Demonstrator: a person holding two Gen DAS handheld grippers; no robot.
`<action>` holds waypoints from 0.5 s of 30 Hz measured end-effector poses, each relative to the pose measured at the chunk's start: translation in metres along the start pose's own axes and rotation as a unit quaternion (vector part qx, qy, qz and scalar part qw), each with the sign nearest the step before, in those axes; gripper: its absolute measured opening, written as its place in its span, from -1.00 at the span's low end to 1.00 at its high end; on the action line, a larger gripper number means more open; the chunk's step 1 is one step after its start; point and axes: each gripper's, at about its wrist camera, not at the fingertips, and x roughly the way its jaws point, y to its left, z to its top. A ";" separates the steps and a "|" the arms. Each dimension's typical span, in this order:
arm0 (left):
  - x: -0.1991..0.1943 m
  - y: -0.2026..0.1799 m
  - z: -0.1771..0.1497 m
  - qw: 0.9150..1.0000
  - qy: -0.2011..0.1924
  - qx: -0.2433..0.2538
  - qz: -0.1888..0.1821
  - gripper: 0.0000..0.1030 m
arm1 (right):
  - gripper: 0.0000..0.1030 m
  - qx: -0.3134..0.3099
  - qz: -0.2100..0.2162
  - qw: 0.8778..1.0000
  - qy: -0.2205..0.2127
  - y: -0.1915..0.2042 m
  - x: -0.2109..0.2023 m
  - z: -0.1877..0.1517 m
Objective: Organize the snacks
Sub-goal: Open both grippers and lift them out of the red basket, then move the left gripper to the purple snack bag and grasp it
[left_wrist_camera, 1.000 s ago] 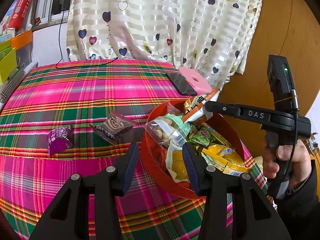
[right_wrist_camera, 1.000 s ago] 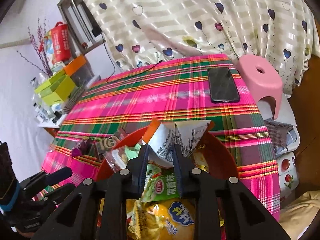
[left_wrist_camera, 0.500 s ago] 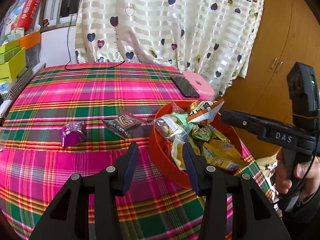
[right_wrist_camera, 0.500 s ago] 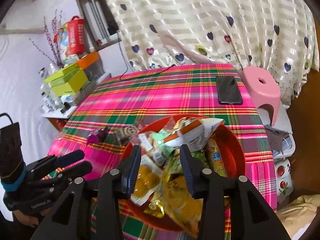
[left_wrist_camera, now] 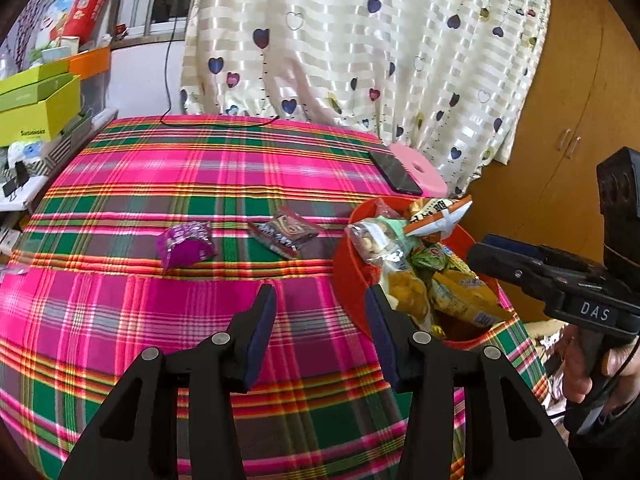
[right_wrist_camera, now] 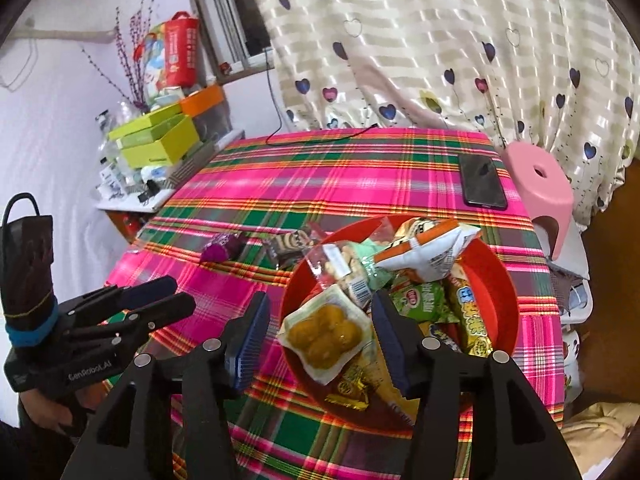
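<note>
A red bowl (right_wrist_camera: 502, 300) heaped with snack packets stands at the right of the plaid table; it also shows in the left wrist view (left_wrist_camera: 352, 256). An orange-and-white packet (right_wrist_camera: 430, 250) lies on top of the heap. A purple packet (left_wrist_camera: 185, 243) and a brown packet (left_wrist_camera: 285, 232) lie on the cloth left of the bowl. My left gripper (left_wrist_camera: 320, 336) is open and empty, above the cloth near the bowl's left rim. My right gripper (right_wrist_camera: 318, 336) is open and empty, above the bowl's near edge.
A black phone (right_wrist_camera: 482, 180) lies at the table's far right edge. A pink stool (right_wrist_camera: 536, 184) stands beyond it. Green and orange boxes (right_wrist_camera: 160, 140) are stacked on a shelf at the far left. A heart-patterned curtain hangs behind the table.
My right gripper has let go of the orange-and-white packet onto the heap, opened and pulled back. My left gripper has drawn back from the bowl, still open.
</note>
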 end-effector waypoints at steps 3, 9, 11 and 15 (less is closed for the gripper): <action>-0.002 0.008 -0.001 1.000 -0.001 -0.005 0.007 -0.08 | 0.04 -0.005 0.005 1.000 0.005 0.006 0.003 -0.001; -0.003 0.024 -0.003 1.000 0.003 -0.019 0.019 -0.08 | 0.07 -0.017 0.013 1.000 0.012 0.018 0.010 -0.001; -0.003 0.027 -0.004 0.999 0.006 -0.022 0.023 -0.06 | 0.08 -0.019 0.015 1.000 0.014 0.021 0.012 -0.001; -0.002 0.033 -0.003 0.999 0.007 -0.029 0.027 0.02 | 0.08 -0.026 0.018 0.999 0.016 0.025 0.015 0.000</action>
